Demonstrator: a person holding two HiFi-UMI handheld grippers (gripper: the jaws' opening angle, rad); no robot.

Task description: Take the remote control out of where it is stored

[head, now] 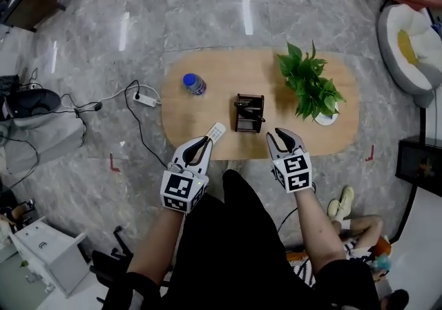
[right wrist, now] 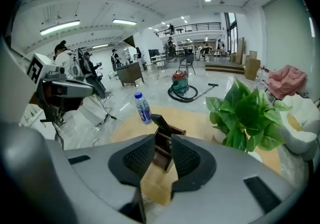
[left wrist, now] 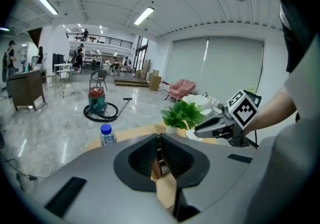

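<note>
Dead centre on the oval wooden table (head: pixel 190 117) stands the dark wooden holder (head: pixel 250 114), and everything reads off that. Poking out of the holder's top, tilted, is the black remote control (right wrist: pixel 159 121), so it's not out yet. To the near left of the holder hovers the left gripper (head: pixel 205 141), jaws pressed together with nothing caught between them. Just past its tips, between it and the holder, a slim white remote (head: pixel 217 132) lies flat by the table's near edge; whether the tips touch it, I can't tell. To the near right of the holder comes the right gripper (head: pixel 284 137), jaws parted about halfway and gripping nothing, and its own view shows the holder and the black remote control through the gap, clear of both pads. Beyond the holder to the left stands a blue-capped water bottle (head: pixel 194 83), upright. Off to the holder's right is a leafy potted plant (head: pixel 309 84) in a white pot.
</note>
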